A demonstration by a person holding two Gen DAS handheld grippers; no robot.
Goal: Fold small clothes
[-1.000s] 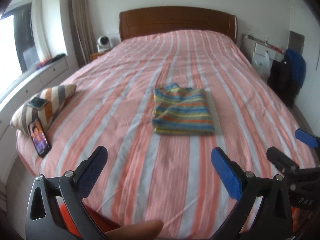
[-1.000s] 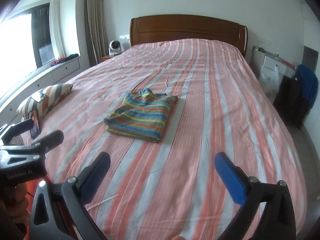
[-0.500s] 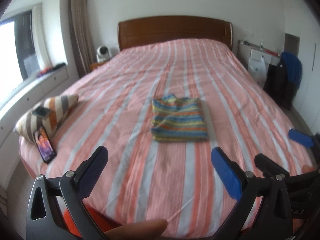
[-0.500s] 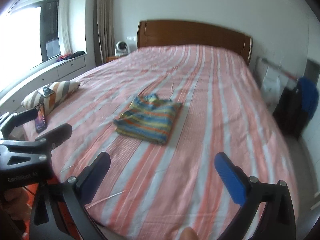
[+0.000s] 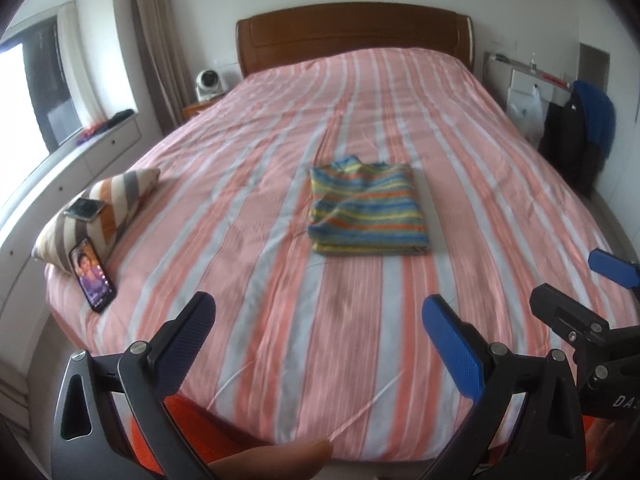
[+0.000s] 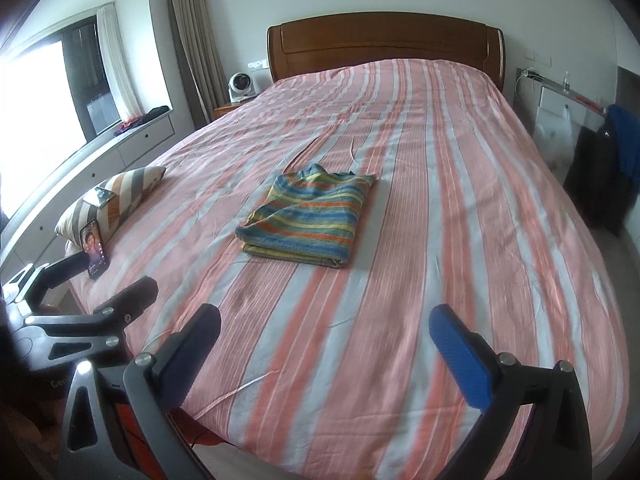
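Observation:
A small striped garment (image 5: 366, 210) (image 6: 308, 216), in blue, yellow and orange bands, lies folded into a flat rectangle in the middle of the pink and grey striped bed (image 5: 280, 320) (image 6: 460, 240). My left gripper (image 5: 320, 332) stands open near the foot of the bed, well short of the garment, with nothing between its fingers. My right gripper (image 6: 326, 340) is open too and empty, held back from the bed's foot edge. In the left wrist view the right gripper (image 5: 580, 292) shows at the right edge; the left gripper (image 6: 88, 292) appears at the left of the right wrist view.
A striped pillow (image 5: 100, 212) lies at the bed's left edge with one phone (image 5: 84, 209) on it and a lit phone (image 5: 93, 274) leaning against it. A wooden headboard (image 5: 352, 40) is at the far end. Dark clothes (image 5: 576, 140) hang on the right.
Both grippers have drawn back from the bed and risen a little, so the folded garment looks smaller and farther away. Both stay open and empty.

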